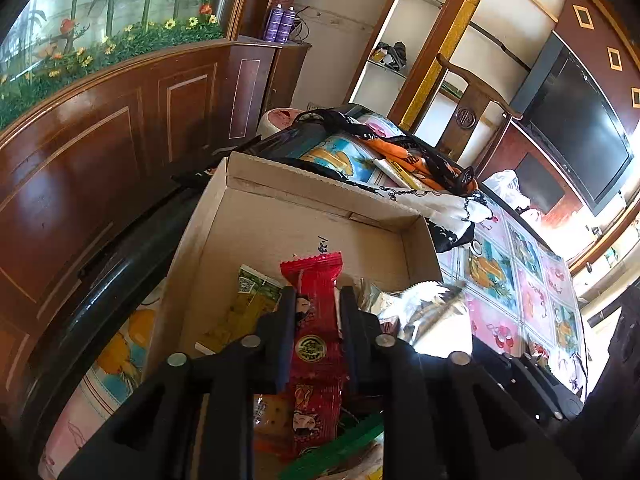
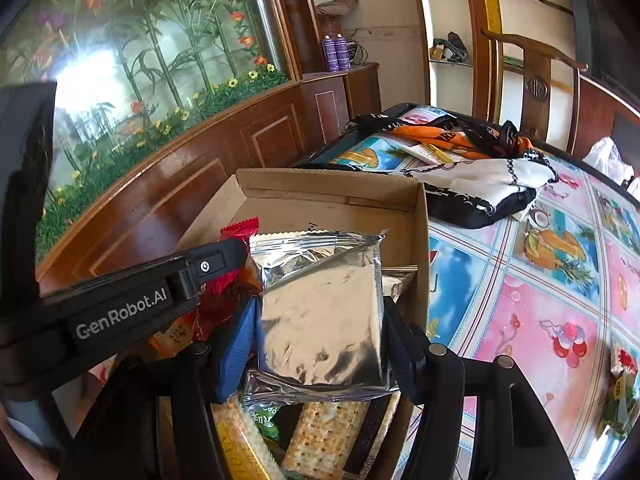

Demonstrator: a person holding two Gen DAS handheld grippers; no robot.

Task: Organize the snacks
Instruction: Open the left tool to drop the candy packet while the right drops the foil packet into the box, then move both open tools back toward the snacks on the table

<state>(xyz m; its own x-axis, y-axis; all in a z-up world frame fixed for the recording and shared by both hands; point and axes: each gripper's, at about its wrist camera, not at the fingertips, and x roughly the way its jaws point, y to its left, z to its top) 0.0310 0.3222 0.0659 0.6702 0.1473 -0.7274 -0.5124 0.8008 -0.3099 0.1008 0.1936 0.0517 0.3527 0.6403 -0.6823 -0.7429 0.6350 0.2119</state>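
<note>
An open cardboard box (image 1: pixel 320 184) (image 2: pixel 328 184) stands on the table with several snack packets in it, among them a yellow-green one (image 1: pixel 248 304) and cracker packs (image 2: pixel 328 432). My left gripper (image 1: pixel 316 292) is over the box, its fingers on either side of a long red snack packet (image 1: pixel 316 344) that points away from me. In the right wrist view one of its fingers (image 2: pixel 220 260) presses on that red packet (image 2: pixel 240 232). My right gripper (image 2: pixel 320 306) is shut on a silver foil packet (image 2: pixel 316 272) held just above the box's contents, right of the red one.
The table carries a fruit-patterned cloth (image 2: pixel 540 280). A heap of printed fabric and straps (image 2: pixel 480 184) lies behind the box. Loose snack packets (image 2: pixel 622 384) rest near the right edge. A dark wooden cabinet (image 1: pixel 120 140) runs along the left, and a wooden chair (image 2: pixel 536 92) stands beyond.
</note>
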